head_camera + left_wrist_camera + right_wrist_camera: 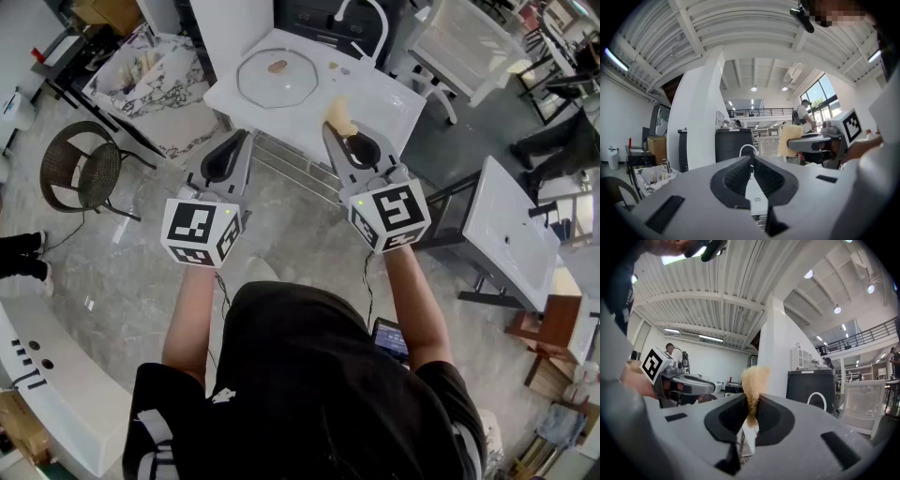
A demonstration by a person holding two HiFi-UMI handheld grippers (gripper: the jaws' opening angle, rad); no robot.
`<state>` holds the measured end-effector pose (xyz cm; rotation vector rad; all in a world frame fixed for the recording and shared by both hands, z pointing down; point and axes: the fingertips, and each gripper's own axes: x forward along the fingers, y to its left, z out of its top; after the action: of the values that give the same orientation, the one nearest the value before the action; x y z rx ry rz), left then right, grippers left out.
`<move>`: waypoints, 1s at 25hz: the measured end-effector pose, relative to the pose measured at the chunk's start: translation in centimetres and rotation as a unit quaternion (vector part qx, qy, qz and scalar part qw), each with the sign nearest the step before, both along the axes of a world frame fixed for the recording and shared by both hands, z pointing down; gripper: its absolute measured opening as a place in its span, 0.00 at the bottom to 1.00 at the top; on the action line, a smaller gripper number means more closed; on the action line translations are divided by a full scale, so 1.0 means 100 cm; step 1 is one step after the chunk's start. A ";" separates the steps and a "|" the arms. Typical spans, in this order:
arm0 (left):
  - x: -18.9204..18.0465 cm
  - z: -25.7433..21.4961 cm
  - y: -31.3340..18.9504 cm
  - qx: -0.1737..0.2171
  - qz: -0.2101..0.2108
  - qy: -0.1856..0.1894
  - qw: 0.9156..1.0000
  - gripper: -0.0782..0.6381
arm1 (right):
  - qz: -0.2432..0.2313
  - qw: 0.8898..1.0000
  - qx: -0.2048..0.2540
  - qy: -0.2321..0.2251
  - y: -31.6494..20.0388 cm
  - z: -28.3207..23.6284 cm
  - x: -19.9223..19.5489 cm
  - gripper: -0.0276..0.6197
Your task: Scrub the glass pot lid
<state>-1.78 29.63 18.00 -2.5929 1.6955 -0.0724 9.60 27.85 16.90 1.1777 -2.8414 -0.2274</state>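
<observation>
The glass pot lid (277, 77), round with a brown knob, lies flat on the white table (384, 103) ahead of both grippers. My left gripper (241, 139) hovers level near the table's front edge, short of the lid; its jaws (752, 161) are shut with nothing between them. My right gripper (331, 129) is shut on a yellowish sponge (340, 116), which sticks up from the pads (753, 378) over the table's front edge, to the right of the lid. In the left gripper view the right gripper (810, 143) and its sponge (789, 139) show at the right.
A curved faucet (364, 11) rises behind the table. A wicker chair (82, 173) and a marble-topped table (155, 80) stand at the left. Another white counter (511, 234) lies to the right, with a person's legs (558, 141) beyond it.
</observation>
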 end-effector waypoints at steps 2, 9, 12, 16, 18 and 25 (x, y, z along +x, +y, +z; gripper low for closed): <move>0.000 0.001 -0.002 -0.001 0.001 0.000 1.000 0.13 | 0.000 1.000 -0.003 -0.005 -0.002 0.001 0.000 0.07; 0.000 0.001 -0.006 -0.005 0.003 -0.002 1.000 0.13 | 0.001 1.000 -0.011 -0.016 -0.005 0.003 0.002 0.08; 0.003 0.005 -0.005 -0.007 0.001 -0.003 1.000 0.13 | -0.003 1.000 -0.014 -0.014 -0.003 0.009 0.006 0.08; 0.005 0.011 -0.004 -0.014 -0.002 -0.003 1.000 0.13 | -0.005 1.000 -0.022 -0.015 -0.005 0.016 0.009 0.08; 0.005 0.013 -0.004 -0.017 -0.003 -0.003 1.000 0.13 | -0.007 1.000 -0.024 -0.015 -0.007 0.018 0.009 0.08; -0.006 0.019 -0.016 -0.027 -0.007 0.000 1.000 0.13 | -0.016 1.000 -0.024 -0.011 -0.018 0.021 -0.004 0.08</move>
<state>-2.35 28.04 19.94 -2.6197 1.7360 -0.1205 9.23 26.03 19.05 1.1319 -2.8688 -0.1477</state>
